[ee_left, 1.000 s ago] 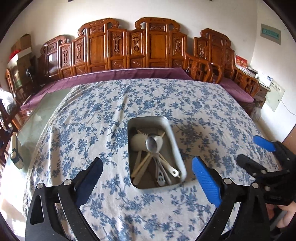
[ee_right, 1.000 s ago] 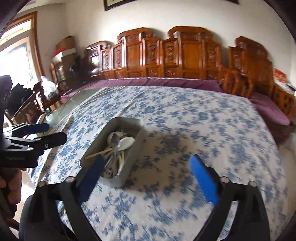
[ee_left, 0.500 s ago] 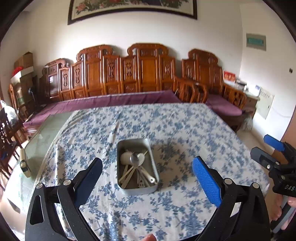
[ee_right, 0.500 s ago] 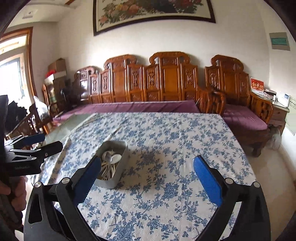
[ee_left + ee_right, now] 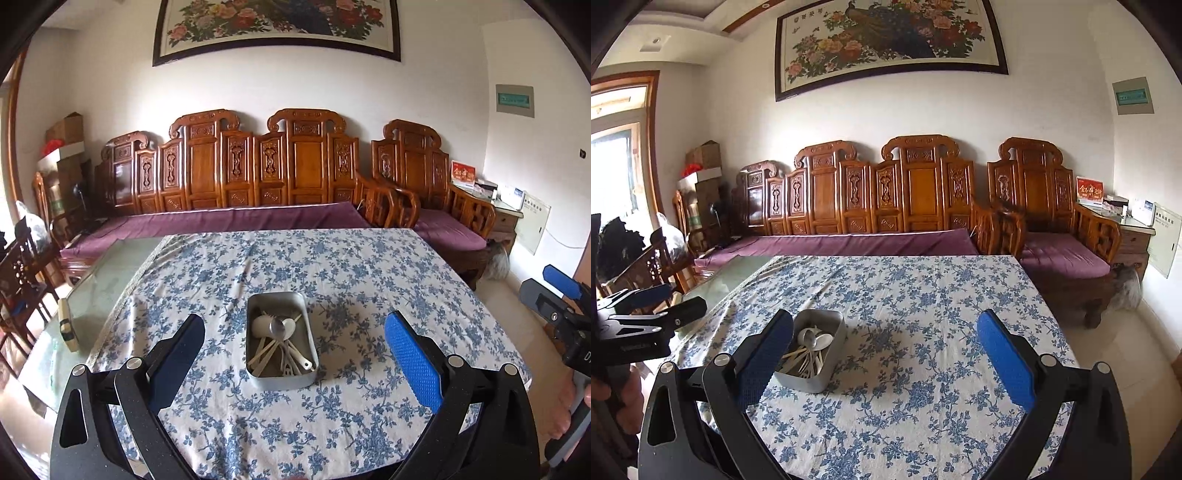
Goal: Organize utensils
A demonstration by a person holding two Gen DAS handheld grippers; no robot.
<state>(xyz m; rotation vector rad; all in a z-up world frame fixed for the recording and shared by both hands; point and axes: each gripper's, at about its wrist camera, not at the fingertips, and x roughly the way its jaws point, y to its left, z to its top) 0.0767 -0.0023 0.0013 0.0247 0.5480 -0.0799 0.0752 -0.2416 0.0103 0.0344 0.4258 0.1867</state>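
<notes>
A grey metal tray (image 5: 251,365) sits on the blue-flowered tablecloth (image 5: 351,280). It holds several utensils (image 5: 279,345): spoons, forks and pale chopsticks in a loose pile. The tray also shows in the right wrist view (image 5: 834,354), left of centre. My left gripper (image 5: 295,350) is open and empty, held back above the table's near edge with the tray between its fingers in view. My right gripper (image 5: 886,354) is open and empty, to the right of the tray. Each gripper shows at the edge of the other's view.
A bare glass strip of the table (image 5: 99,280) lies left of the cloth, with a small pale object (image 5: 66,325) on it. A carved wooden bench with purple cushions (image 5: 236,221) runs behind the table. Wooden chairs (image 5: 22,280) stand at the left.
Both grippers have pulled back and up from the table, so the tray looks smaller and farther. Both stay open and empty. The tray and utensils have not moved.
</notes>
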